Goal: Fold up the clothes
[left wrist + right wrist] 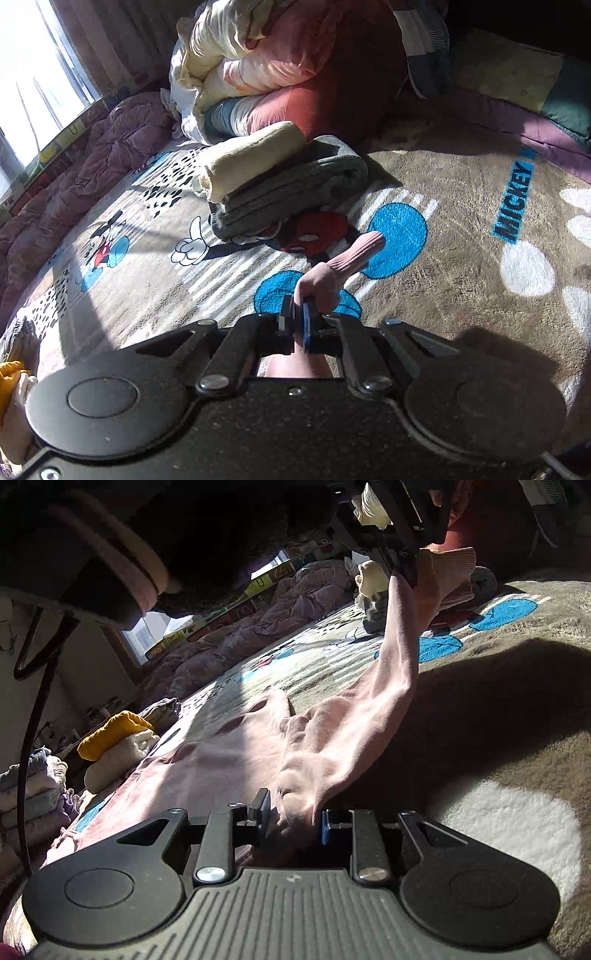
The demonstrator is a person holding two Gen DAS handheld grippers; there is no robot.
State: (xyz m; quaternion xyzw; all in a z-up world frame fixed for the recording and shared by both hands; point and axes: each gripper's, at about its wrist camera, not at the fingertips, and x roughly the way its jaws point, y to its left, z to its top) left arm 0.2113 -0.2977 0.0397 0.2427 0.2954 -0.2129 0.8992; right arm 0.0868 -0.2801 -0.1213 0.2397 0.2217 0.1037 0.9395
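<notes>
A pink long-sleeved garment (207, 753) lies spread on the Mickey blanket (461, 206). My left gripper (303, 314) is shut on its sleeve, just behind the ribbed cuff (354, 254), which pokes out past the fingertips. In the right wrist view the left gripper (410, 578) holds that sleeve (399, 657) lifted and stretched up off the bed. My right gripper (295, 819) stands low over the garment's body, with bunched pink cloth between its jaws. The blue right pad touches the cloth; the left pad stands a little apart from it.
A folded grey garment with a cream one on top (288, 184) sits on the blanket ahead. Behind it rise piled quilts (258, 55); a purple quilt (92, 166) lies under the window. Yellow and cream clothes (110, 734) and a folded stack (37, 782) lie left. A person's dark sleeve (110, 572) hangs overhead.
</notes>
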